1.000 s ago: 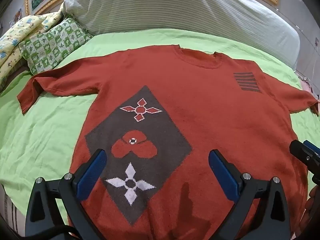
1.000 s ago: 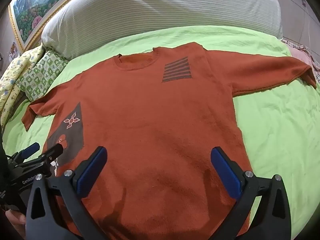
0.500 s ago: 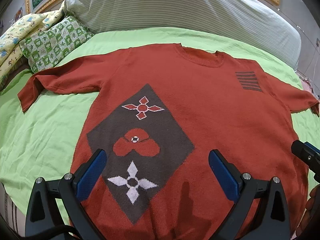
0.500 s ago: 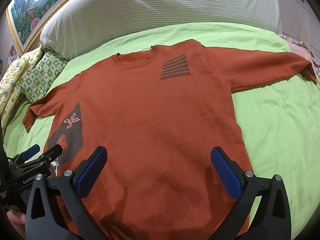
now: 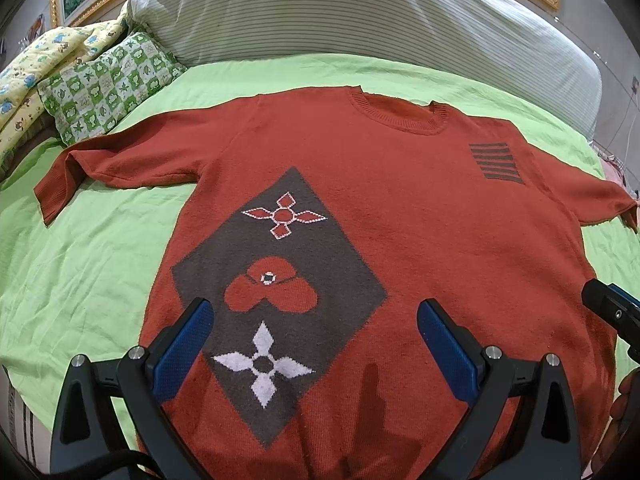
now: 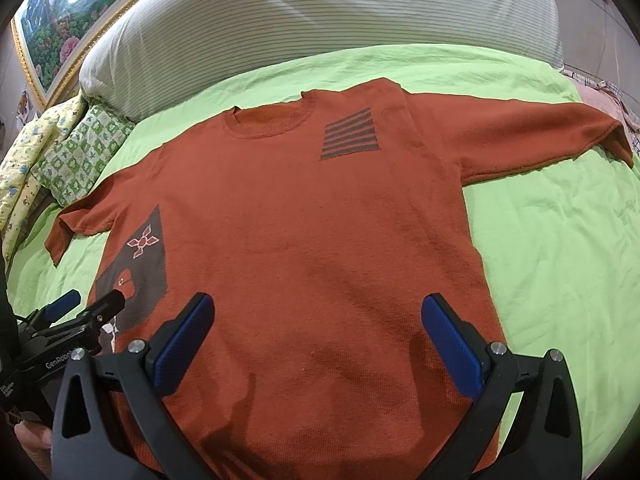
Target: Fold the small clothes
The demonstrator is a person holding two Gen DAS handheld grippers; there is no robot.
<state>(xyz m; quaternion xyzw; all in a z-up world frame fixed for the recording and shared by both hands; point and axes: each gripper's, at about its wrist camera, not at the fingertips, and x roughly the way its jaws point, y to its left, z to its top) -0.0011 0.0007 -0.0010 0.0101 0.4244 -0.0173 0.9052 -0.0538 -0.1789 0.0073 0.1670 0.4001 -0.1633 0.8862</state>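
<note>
Lime-green bed sheet (image 5: pixel 88 280) under everything, striped grey pillow (image 5: pixel 360 12) at the far end, checked green cushion (image 5: pixel 108 88) off to the far left. Rust-red sweater (image 5: pixel 420 248) spread flat, front up, sleeves out to both sides — hem end directly ahead of and below both tools. Left tool (image 5: pixel 316 340) spread wide, gripping nothing, hovering over the dark diamond patch (image 5: pixel 280 300). Right tool (image 6: pixel 320 336) likewise wide apart and empty, over the plain lower body — striped chest patch (image 6: pixel 350 134) farther ahead.
</note>
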